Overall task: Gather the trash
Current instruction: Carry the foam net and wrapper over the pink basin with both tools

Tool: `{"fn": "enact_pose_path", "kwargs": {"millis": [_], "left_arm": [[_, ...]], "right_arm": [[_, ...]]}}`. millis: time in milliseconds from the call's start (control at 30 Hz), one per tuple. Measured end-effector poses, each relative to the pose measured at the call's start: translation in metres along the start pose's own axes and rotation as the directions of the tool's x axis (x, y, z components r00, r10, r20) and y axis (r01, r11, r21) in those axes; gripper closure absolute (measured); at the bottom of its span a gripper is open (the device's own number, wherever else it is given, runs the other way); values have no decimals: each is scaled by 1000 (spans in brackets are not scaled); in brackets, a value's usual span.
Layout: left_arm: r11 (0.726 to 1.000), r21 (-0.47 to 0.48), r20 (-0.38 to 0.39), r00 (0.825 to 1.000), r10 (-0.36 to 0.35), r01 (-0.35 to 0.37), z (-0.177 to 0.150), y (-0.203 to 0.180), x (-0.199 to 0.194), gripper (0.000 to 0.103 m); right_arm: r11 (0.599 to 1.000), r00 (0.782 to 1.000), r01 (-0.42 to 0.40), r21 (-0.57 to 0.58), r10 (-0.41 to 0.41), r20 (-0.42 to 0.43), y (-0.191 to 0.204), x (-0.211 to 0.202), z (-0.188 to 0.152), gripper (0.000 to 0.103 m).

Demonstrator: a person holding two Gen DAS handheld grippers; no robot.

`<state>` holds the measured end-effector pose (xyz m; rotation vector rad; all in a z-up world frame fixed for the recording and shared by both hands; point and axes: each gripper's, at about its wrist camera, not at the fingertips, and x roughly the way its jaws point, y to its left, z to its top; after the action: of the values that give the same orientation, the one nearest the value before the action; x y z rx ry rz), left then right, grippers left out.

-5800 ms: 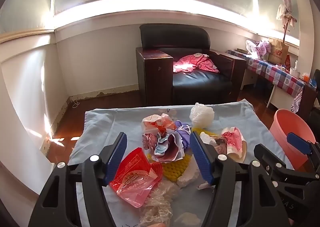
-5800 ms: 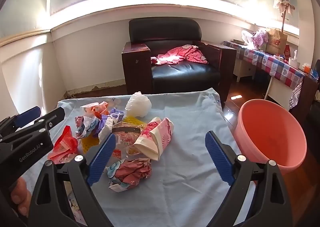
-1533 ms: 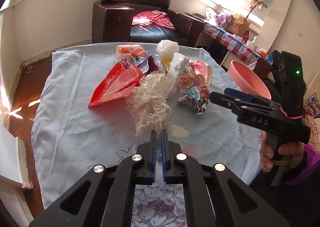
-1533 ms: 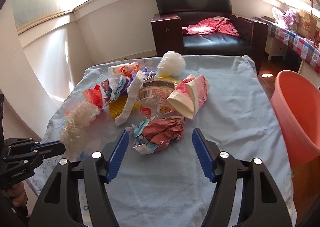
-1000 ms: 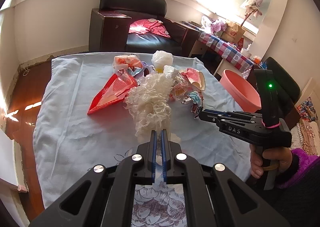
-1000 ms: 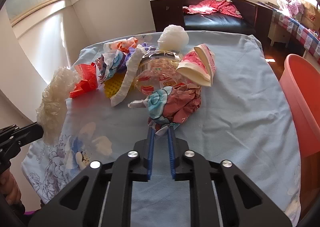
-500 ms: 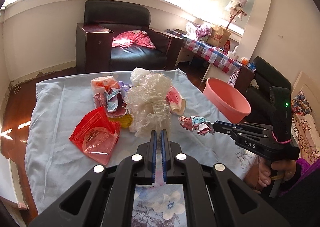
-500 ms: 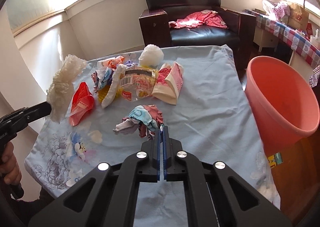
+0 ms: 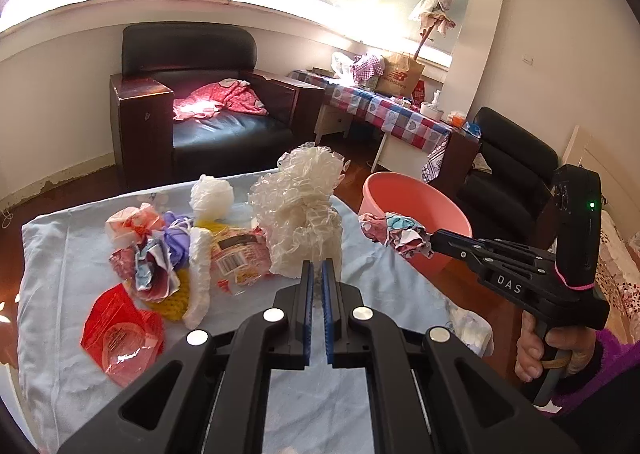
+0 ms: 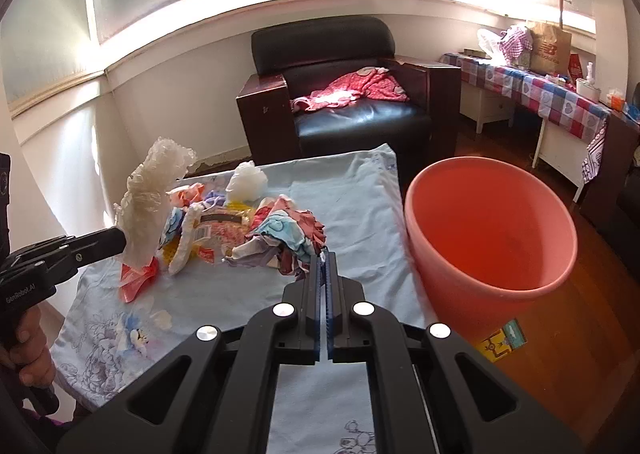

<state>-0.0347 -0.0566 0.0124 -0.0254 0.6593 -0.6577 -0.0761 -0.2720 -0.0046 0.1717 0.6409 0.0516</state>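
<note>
Beside the worktop's right edge, on the wooden floor, stands the pink basin [image 10: 492, 230], empty and with its mouth tilted toward the worktop, evidently set there to take the rubbish. Spread over the worktop [image 10: 352, 190] is a pale blue cloth, and the remaining litter lies bunched toward its far left corner: a red wrapper [image 9: 120, 334], a clear labelled packet [image 9: 240, 258], a white plastic ball [image 9: 212, 192] and other scraps. Lifted above that heap is the crinkled clear plastic [image 9: 300, 214], pinched at its lower end by the left gripper [image 9: 316, 294], whose jaws are clamped tight on it. Smaller, the crumpled patterned paper [image 10: 284, 238] hangs from the tip of the right gripper [image 10: 325, 286], likewise closed on it and held just short of the basin's rim, probably so both pieces can be dropped in one trip. Half a second ago both loads hung lower and farther from the basin; now they are raised and the paper has come nearer the rim.
</note>
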Motion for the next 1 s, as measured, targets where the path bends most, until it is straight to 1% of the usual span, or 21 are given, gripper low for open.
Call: {"fn": "enact_pose_path", "kwargs": {"millis": [133, 233, 467, 633, 700, 1000], "left_arm": [[1000, 19, 7, 1000, -18, 18, 12, -16, 18, 99], [998, 34, 13, 999, -47, 46, 22, -29, 33, 99], [988, 102, -8, 993, -115, 115, 39, -69, 73, 99], [979, 121, -47, 986, -162, 167, 45, -94, 107, 99], [975, 122, -68, 982, -177, 185, 47, -103, 122, 99], [967, 107, -154, 964, -215, 233, 50, -130, 178, 99]], "right_arm": [[998, 998, 51, 37, -52, 24, -23, -6, 3, 101], [994, 995, 93, 63, -95, 38, -41, -10, 4, 101], [977, 984, 171, 130, -177, 34, -81, -8, 1, 101], [963, 976, 207, 173, -215, 24, -102, -3, -2, 101], [959, 976, 212, 189, -218, 13, -108, -1, -3, 101], [942, 968, 249, 226, -251, -21, -128, 13, -7, 101]]}}
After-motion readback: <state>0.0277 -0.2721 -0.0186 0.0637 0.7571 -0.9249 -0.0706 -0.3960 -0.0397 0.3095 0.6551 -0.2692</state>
